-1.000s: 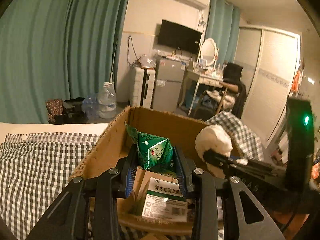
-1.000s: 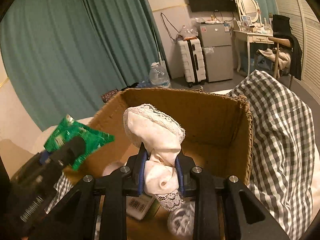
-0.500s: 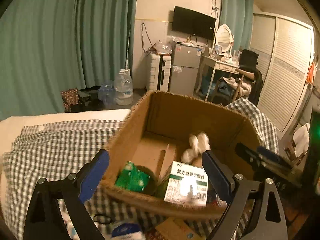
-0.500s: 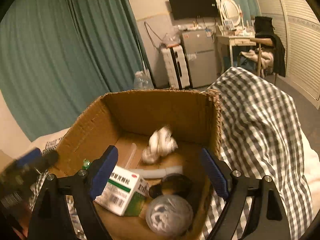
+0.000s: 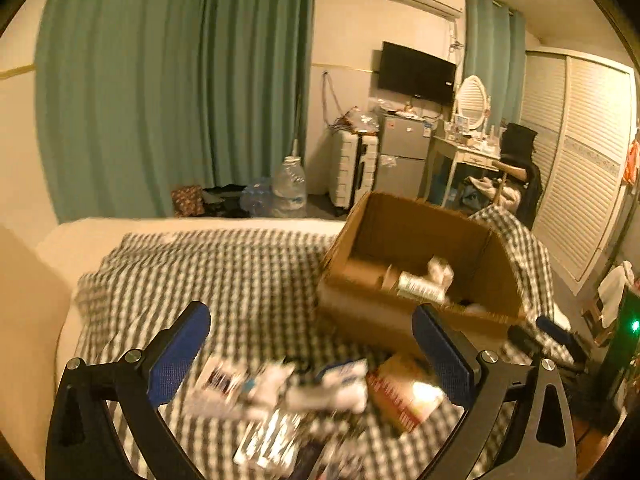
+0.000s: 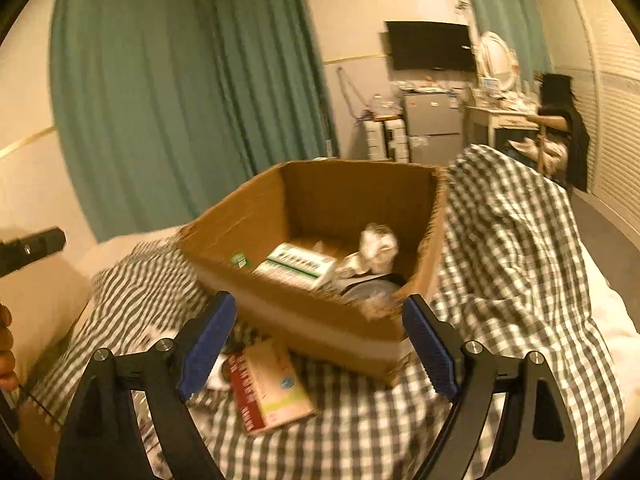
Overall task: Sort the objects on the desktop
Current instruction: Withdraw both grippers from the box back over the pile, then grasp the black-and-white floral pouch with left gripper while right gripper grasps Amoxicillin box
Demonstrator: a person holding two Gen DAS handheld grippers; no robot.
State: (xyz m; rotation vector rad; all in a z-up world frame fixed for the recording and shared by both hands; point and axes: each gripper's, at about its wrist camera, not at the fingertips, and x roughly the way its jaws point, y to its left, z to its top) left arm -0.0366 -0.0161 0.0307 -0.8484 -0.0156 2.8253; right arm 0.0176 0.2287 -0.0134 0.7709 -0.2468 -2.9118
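A brown cardboard box (image 5: 404, 320) (image 6: 304, 320) stands on the checked cloth. Inside it lie a white cloth ball (image 6: 376, 246), a green-and-white medicine box (image 6: 298, 266) and a green packet (image 6: 239, 259). My left gripper (image 5: 312, 354) is open and empty, held above a blurred heap of small white packets (image 5: 280, 396) in front of the box. My right gripper (image 6: 318, 346) is open and empty, near the box's front wall. A red-and-cream carton (image 6: 268, 388) (image 5: 404, 394) lies on the cloth in front of the box.
The grey-and-white checked cloth (image 5: 240, 276) (image 6: 516, 264) covers a bed. The left gripper's tip (image 6: 32, 246) shows at the left edge of the right wrist view. Teal curtains, a suitcase, a small fridge and a dressing table stand far behind.
Both grippers opened and dropped the green packet and the white cloth into the box. Both then drew back and away, the left one swinging left over the loose packets.
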